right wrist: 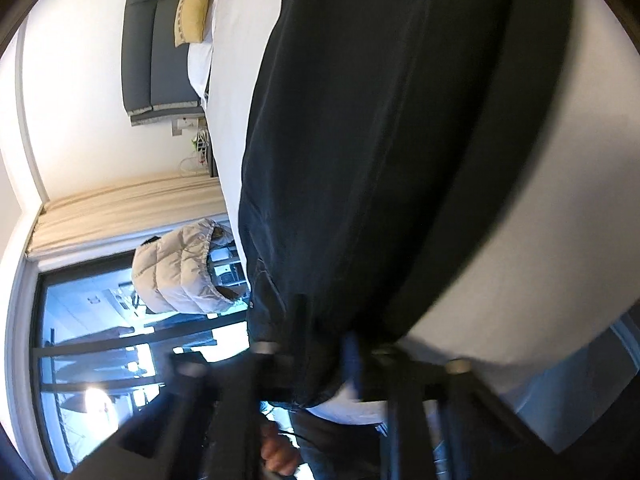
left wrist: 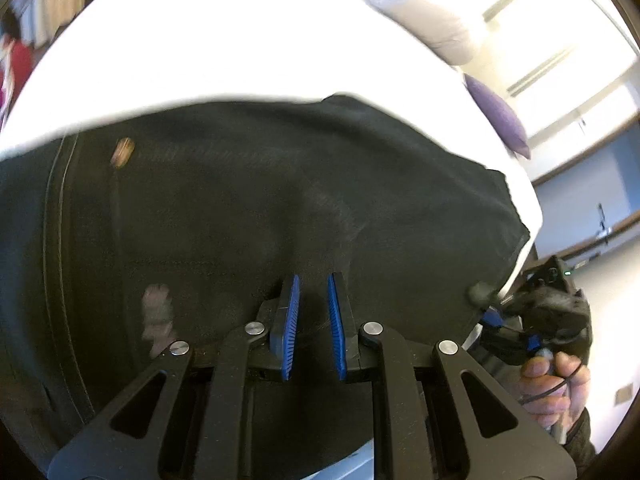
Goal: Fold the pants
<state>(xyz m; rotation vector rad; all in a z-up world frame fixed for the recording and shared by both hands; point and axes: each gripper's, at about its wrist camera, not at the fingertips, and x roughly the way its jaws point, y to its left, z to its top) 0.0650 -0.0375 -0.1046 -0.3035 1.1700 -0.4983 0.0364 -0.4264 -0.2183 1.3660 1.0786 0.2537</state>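
Pants (left wrist: pixel 280 184) on bed (left wrist: pixel 240 40); both tongs pinch near edge (R blurred).

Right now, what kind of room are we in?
Most likely a bedroom: black pants spread on a white bed, a padded grey headboard behind a yellow pillow, and curtains.

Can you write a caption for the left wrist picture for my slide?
Left gripper pinches black pants on a white bed, while the right gripper grabs their edge.
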